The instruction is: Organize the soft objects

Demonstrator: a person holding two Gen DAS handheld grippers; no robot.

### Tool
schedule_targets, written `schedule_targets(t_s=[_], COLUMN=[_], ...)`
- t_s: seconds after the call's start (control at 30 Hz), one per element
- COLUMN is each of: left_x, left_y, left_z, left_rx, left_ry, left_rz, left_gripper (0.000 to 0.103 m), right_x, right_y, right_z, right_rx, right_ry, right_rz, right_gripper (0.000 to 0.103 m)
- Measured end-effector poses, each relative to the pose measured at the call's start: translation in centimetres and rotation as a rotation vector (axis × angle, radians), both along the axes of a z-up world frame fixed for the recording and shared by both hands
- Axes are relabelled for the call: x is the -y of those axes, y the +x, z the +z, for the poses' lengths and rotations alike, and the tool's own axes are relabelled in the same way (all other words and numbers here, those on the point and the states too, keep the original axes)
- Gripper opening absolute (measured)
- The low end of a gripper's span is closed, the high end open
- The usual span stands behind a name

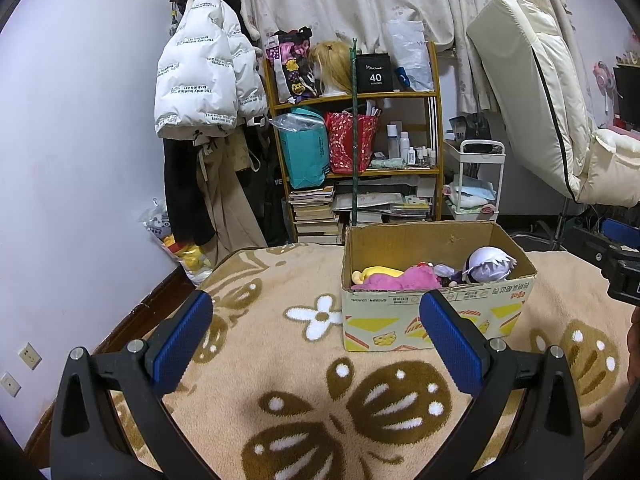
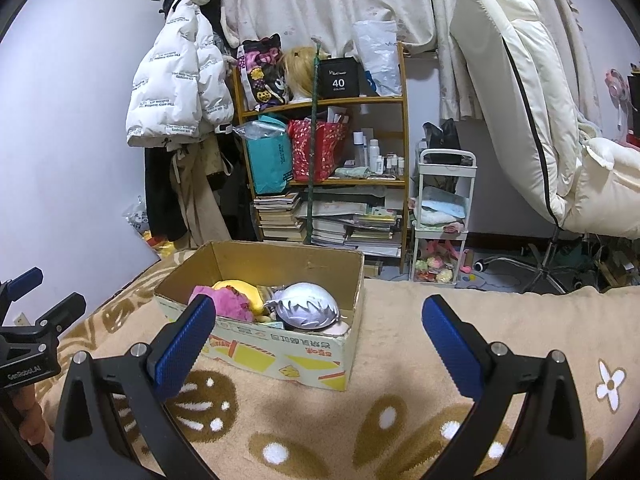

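An open cardboard box stands on a beige flower-patterned blanket. Inside lie a pink plush, a yellow plush and a doll with silver-lilac hair. My left gripper is open and empty, held above the blanket just left of and before the box. My right gripper is open and empty, in front of the box's right end. Each gripper shows at the edge of the other's view.
Behind the bed stands a wooden shelf with bags, bottles and stacked books. A white jacket hangs on the left wall. A white trolley and a cream chair stand to the right. A bag of plush toys sits on the floor.
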State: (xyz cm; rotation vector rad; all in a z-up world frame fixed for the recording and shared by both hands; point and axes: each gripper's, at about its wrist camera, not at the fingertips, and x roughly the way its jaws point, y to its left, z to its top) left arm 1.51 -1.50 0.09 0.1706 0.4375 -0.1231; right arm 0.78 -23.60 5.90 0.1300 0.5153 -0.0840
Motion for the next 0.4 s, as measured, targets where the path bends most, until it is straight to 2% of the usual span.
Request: schedule_targets(t_s=[0.4], left_x=[0.10], left_y=[-0.07], left_z=[-0.20], left_rx=[0.001], left_ry=[0.001], left_rz=[0.003], left_gripper=[0.102], right_x=[0.08], right_y=[0.04], right_z=[0.05], right_rx=[-0.001], right_ry=[-0.002], right_rz=[0.003], right_gripper=[0.103])
